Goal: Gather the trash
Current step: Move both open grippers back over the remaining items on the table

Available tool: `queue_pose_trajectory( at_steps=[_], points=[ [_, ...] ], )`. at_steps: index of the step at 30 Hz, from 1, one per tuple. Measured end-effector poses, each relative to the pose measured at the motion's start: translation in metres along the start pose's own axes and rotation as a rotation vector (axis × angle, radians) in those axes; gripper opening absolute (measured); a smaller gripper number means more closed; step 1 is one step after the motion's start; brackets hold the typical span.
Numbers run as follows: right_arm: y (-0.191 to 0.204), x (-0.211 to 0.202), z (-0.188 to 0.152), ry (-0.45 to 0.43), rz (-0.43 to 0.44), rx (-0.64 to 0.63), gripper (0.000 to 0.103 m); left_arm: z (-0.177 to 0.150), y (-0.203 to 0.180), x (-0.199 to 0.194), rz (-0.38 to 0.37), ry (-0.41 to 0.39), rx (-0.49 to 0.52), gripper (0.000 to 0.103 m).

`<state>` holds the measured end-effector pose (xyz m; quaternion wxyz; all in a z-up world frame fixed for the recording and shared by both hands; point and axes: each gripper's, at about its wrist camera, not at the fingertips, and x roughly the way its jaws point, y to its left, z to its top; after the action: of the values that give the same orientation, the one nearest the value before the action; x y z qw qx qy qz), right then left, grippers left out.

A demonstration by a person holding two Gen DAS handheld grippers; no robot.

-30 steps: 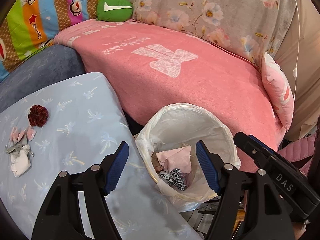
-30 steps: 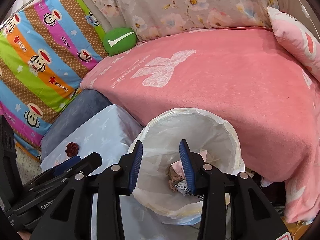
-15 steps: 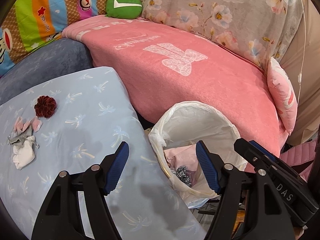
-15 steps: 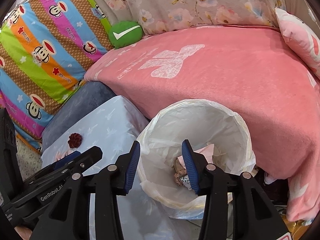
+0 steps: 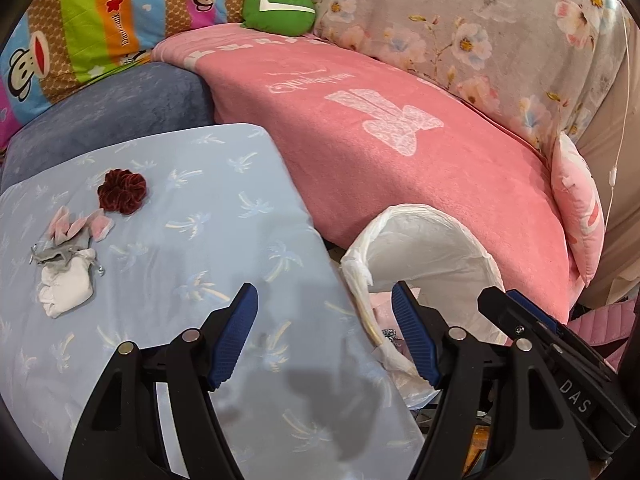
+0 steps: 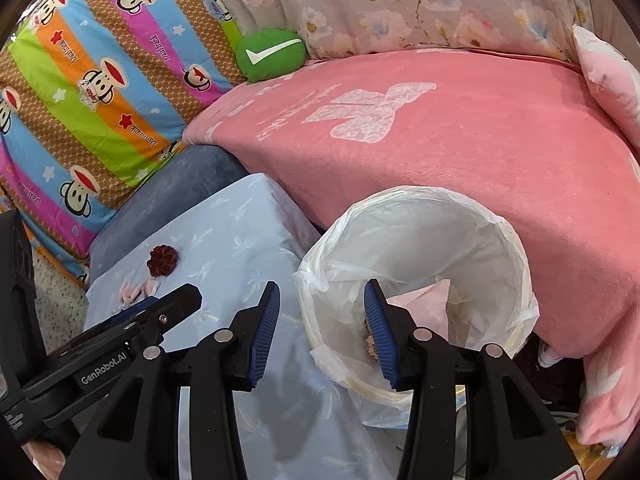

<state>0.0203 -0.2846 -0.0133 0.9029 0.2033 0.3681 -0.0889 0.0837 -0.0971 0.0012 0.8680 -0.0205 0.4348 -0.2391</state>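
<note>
I have both grippers side by side over the near edge of the pale blue palm-print cloth. My left gripper has its fingers spread wide with nothing between them, only cloth and the bin's rim below. My right gripper is released too, its blue fingers parted and empty, one over the cloth and one over the mouth of the bin. The trash bin, lined with a white plastic bag, stands between the blue cloth and the pink blanket; inside I see a pink scrap and some smaller bits I cannot make out. Pieces still lie on the cloth, well apart from the bin: a dark red scrunchie, just beside it some pink petal-shaped bits, and nearer to me a white and grey crumpled wad. A green cushion with a white tick sits at the blanket's far end.
</note>
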Motion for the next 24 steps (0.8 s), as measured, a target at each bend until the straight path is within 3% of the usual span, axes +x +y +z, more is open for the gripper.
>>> queue_pose_trajectory(
  at_steps=[6,24],
  points=[
    [0.015,0.002,-0.005,0.009,0.011,-0.026,0.044,-0.004,0.020,-0.006,0.021,-0.006,-0.041,0.072],
    [0.082,0.022,-0.020,0.059,0.052,-0.129,0.044,-0.015,0.097,-0.028,0.088,-0.027,-0.157,0.073]
  ],
)
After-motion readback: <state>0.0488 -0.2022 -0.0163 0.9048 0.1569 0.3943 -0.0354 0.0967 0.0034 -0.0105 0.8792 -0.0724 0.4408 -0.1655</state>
